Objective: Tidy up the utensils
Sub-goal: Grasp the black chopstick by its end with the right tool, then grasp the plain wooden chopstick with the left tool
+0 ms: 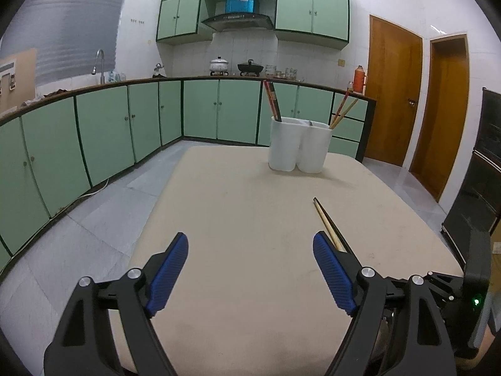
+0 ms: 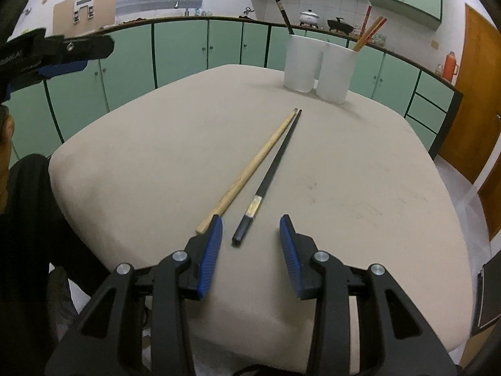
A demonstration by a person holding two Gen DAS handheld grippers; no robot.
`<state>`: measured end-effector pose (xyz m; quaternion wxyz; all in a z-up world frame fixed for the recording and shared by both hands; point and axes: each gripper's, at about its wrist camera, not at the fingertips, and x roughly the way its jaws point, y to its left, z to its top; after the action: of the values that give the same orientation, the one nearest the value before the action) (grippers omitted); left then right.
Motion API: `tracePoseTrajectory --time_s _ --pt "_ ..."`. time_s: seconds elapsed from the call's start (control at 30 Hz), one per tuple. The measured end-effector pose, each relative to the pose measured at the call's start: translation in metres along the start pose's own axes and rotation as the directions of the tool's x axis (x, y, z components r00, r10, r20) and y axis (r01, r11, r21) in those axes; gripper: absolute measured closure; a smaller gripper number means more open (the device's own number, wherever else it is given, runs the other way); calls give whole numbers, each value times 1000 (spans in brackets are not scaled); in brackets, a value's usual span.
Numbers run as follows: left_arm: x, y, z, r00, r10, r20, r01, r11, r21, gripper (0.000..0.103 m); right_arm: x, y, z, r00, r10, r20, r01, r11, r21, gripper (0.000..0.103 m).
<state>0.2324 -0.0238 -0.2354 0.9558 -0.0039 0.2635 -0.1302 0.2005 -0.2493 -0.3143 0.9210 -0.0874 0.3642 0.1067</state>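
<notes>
Home kitchen: green cabinets (image 1: 200,109), range hood (image 1: 237,20).

green cabinets (image 1: 200,111), a pot (image 1: 219,63), wok (image 1: 250,67), wooden door (image 1: 393,94).

Bare desk (image 1: 250,219) ahead of left hand-held gripper (image 1: 250,244). Black chopstick (image 2: 272,169) and wooden chopstick (image 2: 250,169) lie ahead of right hand-held gripper (image 2: 250,228). White holder (image 2: 316,69) stands upright beyond them, sticks jutting up.

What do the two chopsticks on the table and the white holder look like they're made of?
Pale chopstick: probably bare wood or bamboo, tan, matte. Dark chopstick: likely lacquered wood or plastic, black with a shiny inlaid band. White holder: smooth, maybe plastic or ceramic.
</notes>
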Motion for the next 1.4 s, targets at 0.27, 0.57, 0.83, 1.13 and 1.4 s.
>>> tracePoseTrajectory --time_s 0.27,0.57,0.83,1.13,1.4 --pt "8 -6 -7 1000 5 -21 -5 1000 -2 23 -2 -27 -4 1000 -27 0 27 994 108 97" --pt "29 -49 -24 994 -62 -87 65 997 30 24 -9 -89 -17 991 -128 -26 130 950 284 97" --pt "47 -101 -52 982 -124 -139 131 991 39 28 -13 -105 -29 991 -135 -16 133 940 314 97" --pt "60 -121 -74 982 -79 -172 93 993 79 59 -12 -99 -27 991 -132 -7 128 947 294 97" --pt "58 -102 -71 988 -60 -141 64 998 20 96 -10 -75 -19 996 -93 10 89 971 220 97"
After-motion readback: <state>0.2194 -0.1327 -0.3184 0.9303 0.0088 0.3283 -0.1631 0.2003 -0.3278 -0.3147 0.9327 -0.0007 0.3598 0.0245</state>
